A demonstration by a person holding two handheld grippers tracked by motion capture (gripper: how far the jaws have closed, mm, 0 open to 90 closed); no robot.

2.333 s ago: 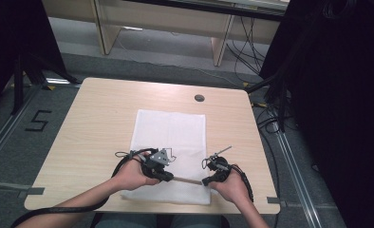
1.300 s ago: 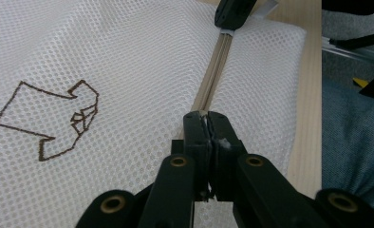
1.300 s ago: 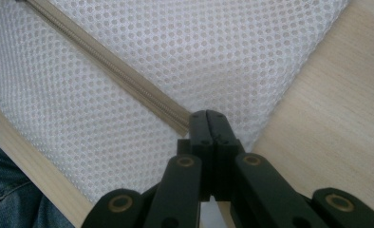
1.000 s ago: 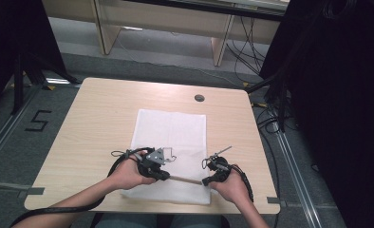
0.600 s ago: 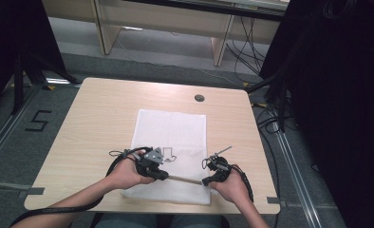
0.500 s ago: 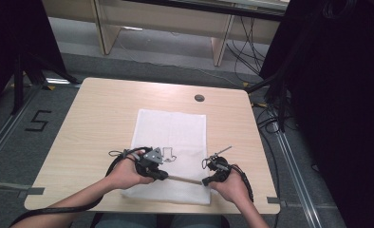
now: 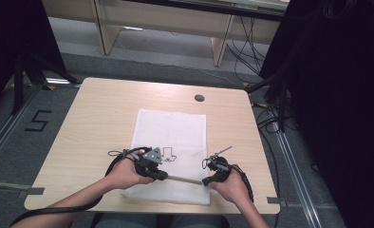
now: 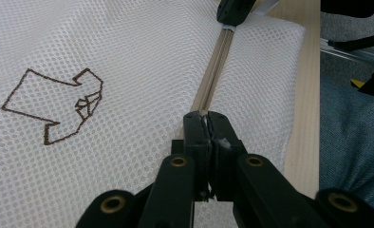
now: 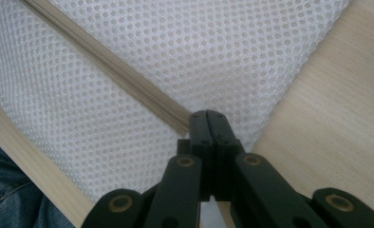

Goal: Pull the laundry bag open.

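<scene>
Mesh laundry bag (image 7: 171,137), white, lying flat on a light wooden table (image 7: 99,114), with a beige zipper (image 8: 218,66) running along its near edge between the two tools. Left gripper (image 8: 206,124): jaws pressed together on the zipper, apparently pinching its small white pull, with the zipper track stretching straight ahead of the tips toward the right gripper (image 7: 209,180). A brown outline emblem (image 8: 57,107) lies on the mesh to the left of the left gripper's jaws. In the right gripper view, that gripper's jaws are clamped together at the zipper's end, at the bag's corner, with bare table to their right.
</scene>
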